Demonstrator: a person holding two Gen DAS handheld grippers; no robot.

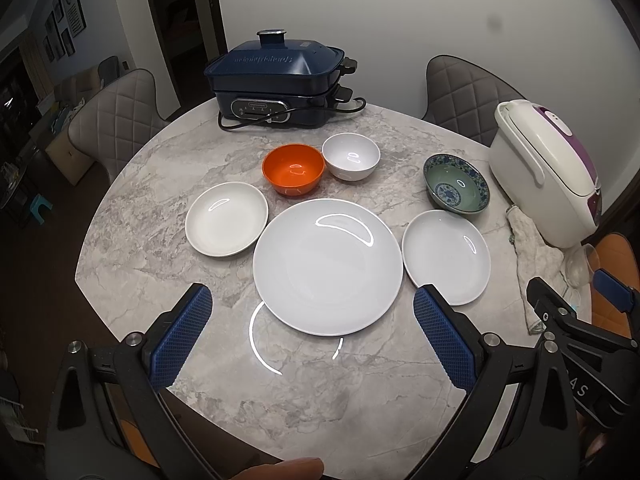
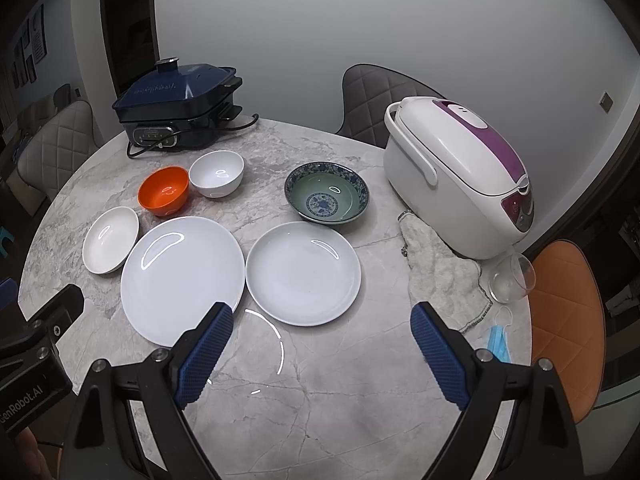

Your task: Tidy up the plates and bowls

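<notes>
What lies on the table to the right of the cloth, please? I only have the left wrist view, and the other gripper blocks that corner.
Observer: A blue face mask lies near the edge of the table, just beside the cloth.
Operator: Thank you. Could you also tell me whether that gripper is open?
Observer: Yes, the right gripper is open, with its fingers wide apart and nothing between them.

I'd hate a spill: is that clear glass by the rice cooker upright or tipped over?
Tipped over. The glass lies on its side on the table, beside the cloth, mouth facing sideways.
</notes>
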